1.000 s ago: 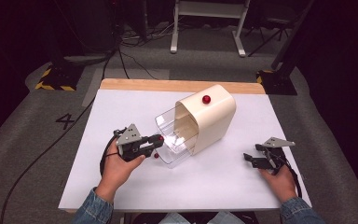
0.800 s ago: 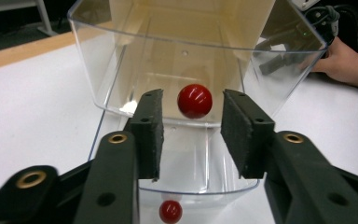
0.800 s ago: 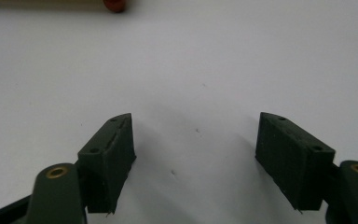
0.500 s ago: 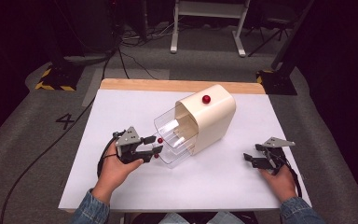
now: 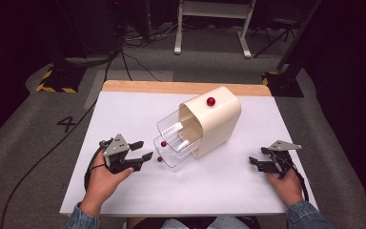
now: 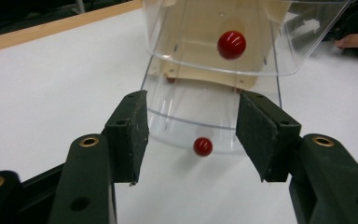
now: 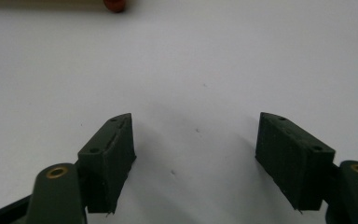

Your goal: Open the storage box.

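A cream cabinet [image 5: 217, 119] lies on the white table [image 5: 124, 109], its two clear drawers [image 5: 176, 138] pulled out toward the left. Each drawer front carries a small red knob, the upper knob [image 6: 231, 45] and the lower knob [image 6: 203, 146] just above the tabletop. My left gripper [image 5: 144, 149] is open a short way left of the drawer fronts, pointing at them. In the left gripper view the lower knob sits ahead between the open jaws of the left gripper [image 6: 191, 135], untouched. My right gripper [image 5: 258, 156] is open and empty over bare table right of the cabinet.
A red ball [image 5: 211, 101] sits on the cabinet's upper side. In the right gripper view a red-brown object [image 7: 115, 4] shows at the top edge, beyond the right gripper [image 7: 196, 144]. A wooden strip [image 5: 186, 88] runs along the table's far edge. Cables and stands are on the floor beyond.
My left gripper has drawn back to the left, away from the drawer fronts. The right gripper has stayed where it was.
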